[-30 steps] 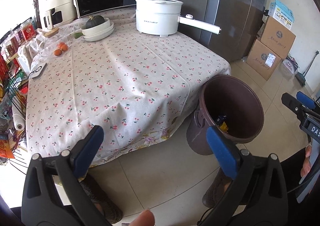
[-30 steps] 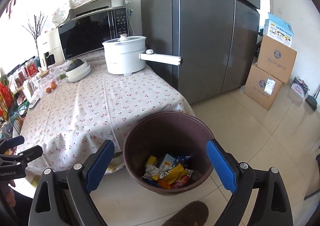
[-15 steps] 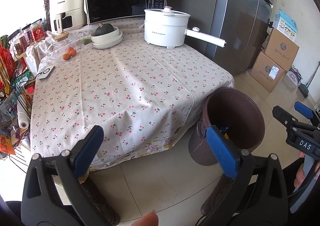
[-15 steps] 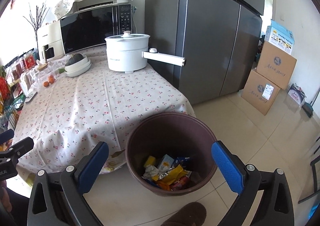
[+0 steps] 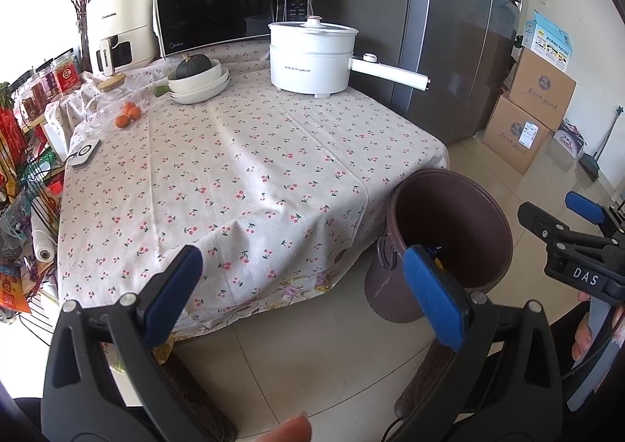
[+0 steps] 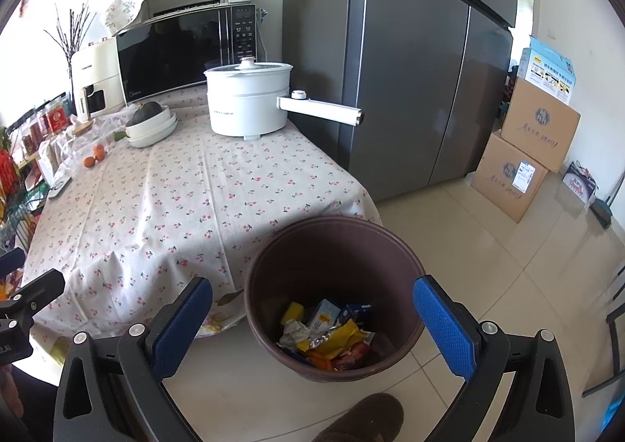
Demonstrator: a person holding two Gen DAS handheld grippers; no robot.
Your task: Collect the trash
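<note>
A brown trash bin stands on the tiled floor by the table's near right corner, also seen in the left wrist view. It holds crumpled wrappers and small packets. My right gripper is open and empty, held above and in front of the bin. My left gripper is open and empty, off the table's front edge, left of the bin. The right gripper shows in the left wrist view.
The table has a cherry-print cloth. At its back stand a white electric pot, stacked bowls with a squash, oranges, a microwave. A grey fridge and cardboard boxes stand right. A wire rack is left.
Both grippers have risen and drawn back from the table and bin, so more of the room shows. Both stay open and empty.
</note>
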